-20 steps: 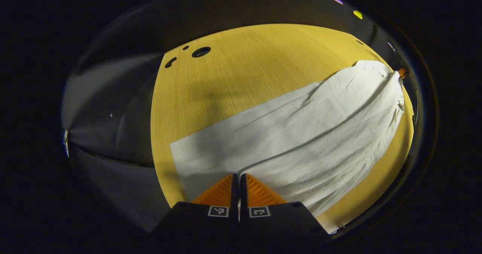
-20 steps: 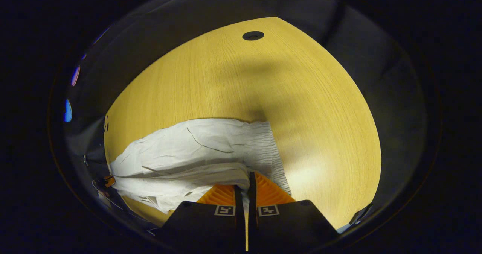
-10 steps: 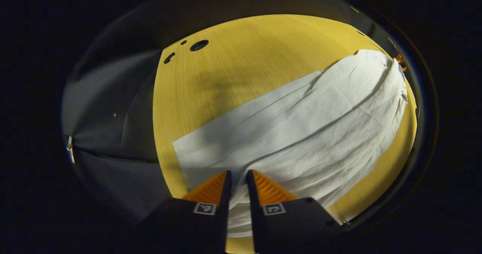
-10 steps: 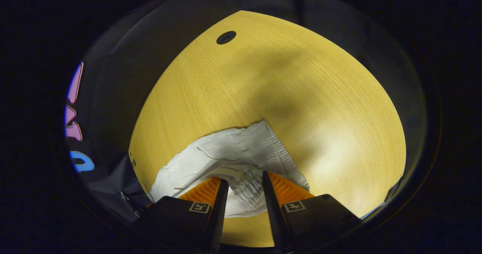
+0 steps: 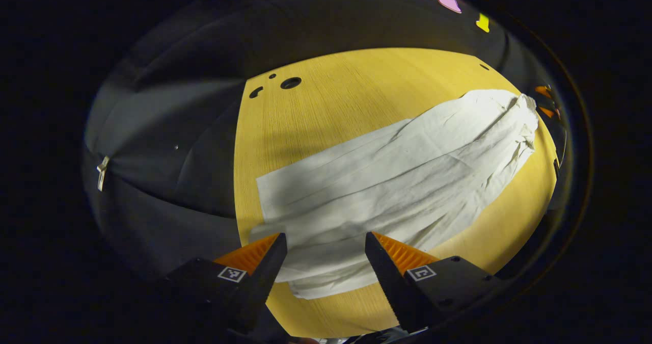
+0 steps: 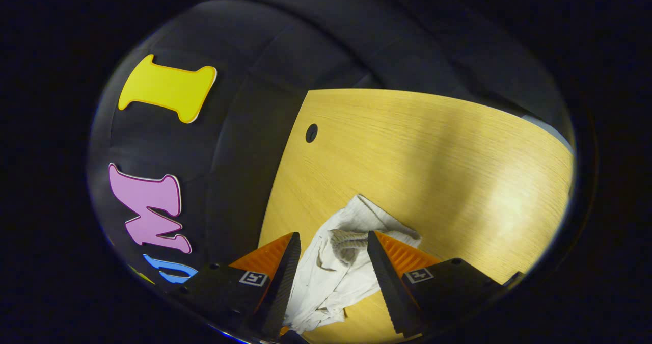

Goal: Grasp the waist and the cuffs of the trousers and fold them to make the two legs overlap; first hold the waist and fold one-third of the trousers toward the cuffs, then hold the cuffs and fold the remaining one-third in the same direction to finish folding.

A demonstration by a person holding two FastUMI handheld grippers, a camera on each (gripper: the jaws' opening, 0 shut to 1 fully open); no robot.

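- We see the white trousers [image 5: 397, 176] lying lengthwise on the wooden desk [image 5: 356, 94], legs overlapped, so the lengthwise fold looks done.
- Our left tool [image 5: 326, 247] hangs spread apart above the cuffs [image 5: 285, 201], gripping nothing.
- Our right tool [image 6: 333, 249] is likewise apart over the gathered waist [image 6: 351, 239].
- Cable holes [image 5: 290, 83] lie well apart; nothing blocks the thirds fold.

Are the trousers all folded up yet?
Not yet. The trousers lie long on the table with one leg over the other, so that step looks done. Both the left gripper and right gripper are open, holding nothing. The two thirds folds remain.
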